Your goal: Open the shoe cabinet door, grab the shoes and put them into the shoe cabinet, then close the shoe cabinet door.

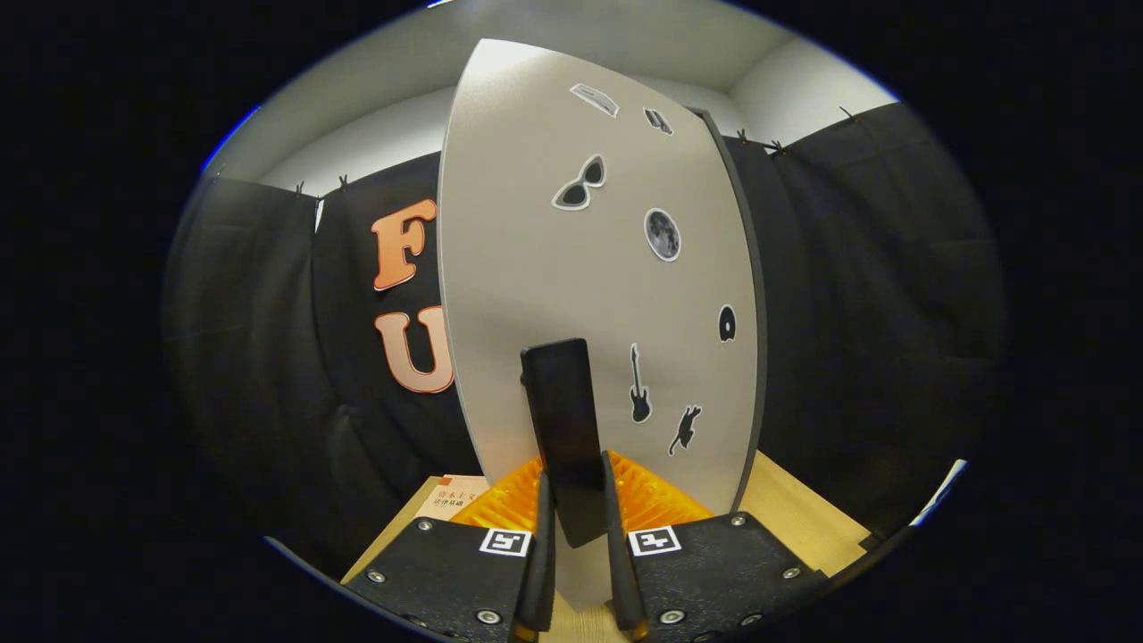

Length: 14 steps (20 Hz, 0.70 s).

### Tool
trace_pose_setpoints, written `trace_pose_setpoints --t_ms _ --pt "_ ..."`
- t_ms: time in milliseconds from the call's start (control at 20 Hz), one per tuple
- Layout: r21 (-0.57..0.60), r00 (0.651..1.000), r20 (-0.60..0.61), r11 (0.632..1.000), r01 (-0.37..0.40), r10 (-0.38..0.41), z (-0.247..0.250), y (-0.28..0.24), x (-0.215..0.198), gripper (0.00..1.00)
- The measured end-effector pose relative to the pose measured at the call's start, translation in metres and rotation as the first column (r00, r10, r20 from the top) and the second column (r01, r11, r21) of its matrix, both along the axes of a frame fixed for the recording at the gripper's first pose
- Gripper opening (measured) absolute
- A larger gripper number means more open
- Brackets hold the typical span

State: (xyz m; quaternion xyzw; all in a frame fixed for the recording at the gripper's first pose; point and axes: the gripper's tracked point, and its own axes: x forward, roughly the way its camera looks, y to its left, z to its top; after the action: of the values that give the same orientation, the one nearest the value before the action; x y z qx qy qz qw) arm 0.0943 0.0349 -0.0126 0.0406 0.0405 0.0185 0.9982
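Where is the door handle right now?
In the gripper view, the dark handle stands upright on the grey cabinet door, pinched between the hand-held gripper fingers, left of the guitar sticker.

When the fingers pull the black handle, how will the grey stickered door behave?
The grey stickered cabinet door looks like a thin rigid panel, so it probably swings without bending. The black upright handle sits between the fingers, looks smooth and may slip.

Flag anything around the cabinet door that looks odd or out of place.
Nothing stands out. The gripper is shut on the dark handle of the grey cabinet door, whose stickers lie flat. A book rests on the wooden surface beside it.
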Motion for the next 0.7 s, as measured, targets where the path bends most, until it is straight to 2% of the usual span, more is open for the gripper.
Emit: trace_pose_setpoints --t_ms 600,700 --pt "-0.002 0.998 0.002 0.998 0.059 -0.059 0.002 -0.056 -0.055 0.25" --pt "0.004 0.997 -0.002 0.997 0.073 -0.073 0.002 -0.068 -0.062 0.23"
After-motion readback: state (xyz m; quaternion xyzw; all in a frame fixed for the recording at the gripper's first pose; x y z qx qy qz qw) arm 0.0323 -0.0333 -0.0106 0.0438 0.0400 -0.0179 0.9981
